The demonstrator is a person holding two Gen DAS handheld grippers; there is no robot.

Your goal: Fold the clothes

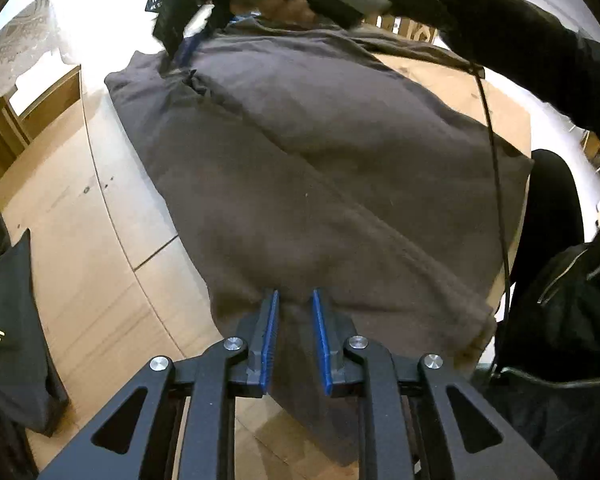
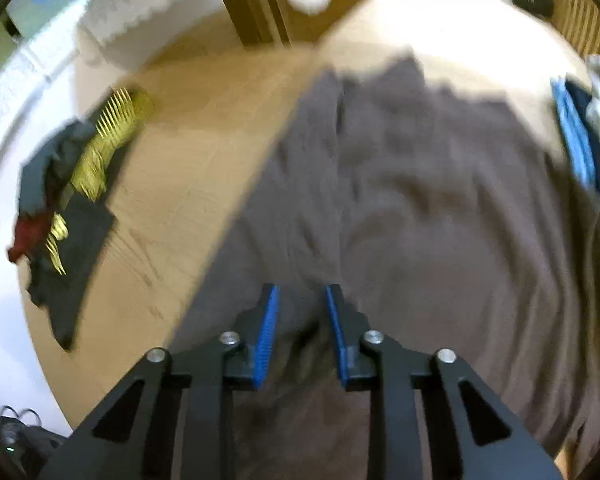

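Currently a brown garment (image 1: 324,168) lies spread across the wooden counter (image 1: 112,248), one edge drooping over the near side. The left claw (image 1: 296,300) stands slightly parted with a fold of that edge between its blue pads (image 1: 270,332); whether they press it I cannot tell. The right claw (image 2: 302,296) is also slightly parted over bunched brown cloth; the blur hides any grip. Both seem placed at opposite ends to lift and fold. A black shirt with yellow print (image 2: 72,216) waits aside.
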